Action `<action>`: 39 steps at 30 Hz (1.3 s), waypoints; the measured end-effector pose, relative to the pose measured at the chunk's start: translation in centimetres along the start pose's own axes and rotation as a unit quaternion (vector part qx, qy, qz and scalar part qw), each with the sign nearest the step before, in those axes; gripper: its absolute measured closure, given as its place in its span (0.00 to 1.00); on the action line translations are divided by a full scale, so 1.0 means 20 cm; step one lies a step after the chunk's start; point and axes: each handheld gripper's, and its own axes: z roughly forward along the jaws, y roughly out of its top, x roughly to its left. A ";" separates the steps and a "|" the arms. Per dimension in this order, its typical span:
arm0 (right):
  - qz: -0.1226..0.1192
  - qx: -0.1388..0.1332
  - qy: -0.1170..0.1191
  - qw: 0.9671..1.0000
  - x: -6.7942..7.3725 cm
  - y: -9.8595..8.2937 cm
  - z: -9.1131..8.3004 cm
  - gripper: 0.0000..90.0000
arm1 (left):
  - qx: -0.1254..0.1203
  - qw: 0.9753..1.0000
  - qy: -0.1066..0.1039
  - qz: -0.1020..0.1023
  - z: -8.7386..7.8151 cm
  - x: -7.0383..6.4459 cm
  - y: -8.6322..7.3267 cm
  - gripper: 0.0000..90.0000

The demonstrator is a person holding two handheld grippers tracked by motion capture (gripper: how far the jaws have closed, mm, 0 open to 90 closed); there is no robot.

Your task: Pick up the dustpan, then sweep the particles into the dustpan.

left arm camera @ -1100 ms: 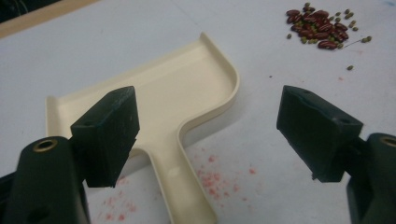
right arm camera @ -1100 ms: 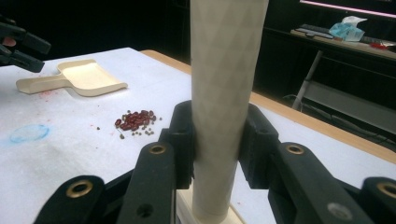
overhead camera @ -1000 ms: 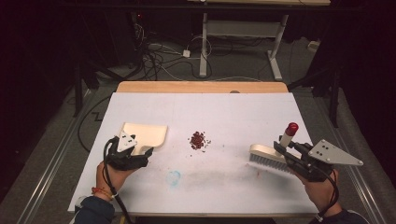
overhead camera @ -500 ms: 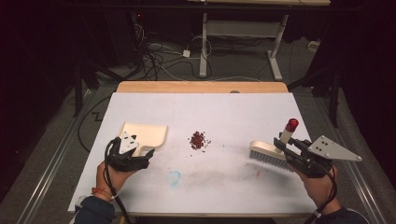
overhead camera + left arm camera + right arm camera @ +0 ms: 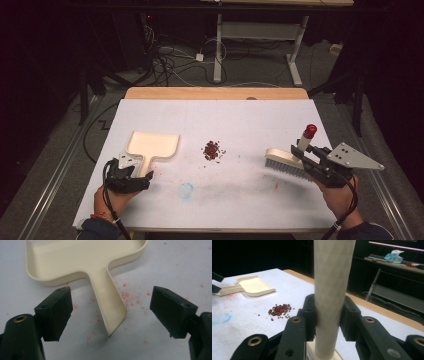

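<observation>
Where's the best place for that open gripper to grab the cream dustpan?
By its handle. The dustpan lies flat with the narrow handle pointing toward the person, and the open left gripper already straddles it. Coming from the near side, the jaws probably need only close across the handle's two long edges.

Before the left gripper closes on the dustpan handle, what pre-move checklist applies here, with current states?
1. Left gripper open wide enough for the handle: ok.
2. Dustpan handle lies between the jaws, untouched: ok, though nearer the left jaw.
3. Right gripper clamped on the brush handle: ok.
4. Beans in one pile between dustpan and brush: mostly ok, a few strays beside it.
5. Dustpan flat on the table: ok.
6. Brush bristles touching the table: cannot tell.
</observation>
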 end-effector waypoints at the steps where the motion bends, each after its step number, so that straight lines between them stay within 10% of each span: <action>1: 0.000 0.000 0.001 1.000 0.00 0.00 0.00 0.78 | 0.000 1.000 0.000 0.000 0.00 0.00 0.00 0.21; 11: -0.002 0.003 0.015 1.000 0.02 0.01 0.04 0.78 | -0.003 0.998 -0.025 -0.052 0.17 0.09 0.07 0.46; 19: -0.003 0.013 0.017 1.000 0.02 0.00 0.05 0.78 | -0.010 0.999 -0.021 -0.029 0.19 0.09 0.09 0.70; 39: 0.007 0.007 0.016 1.000 -0.01 0.00 0.08 0.78 | -0.027 0.997 -0.047 0.048 0.04 0.09 0.09 0.71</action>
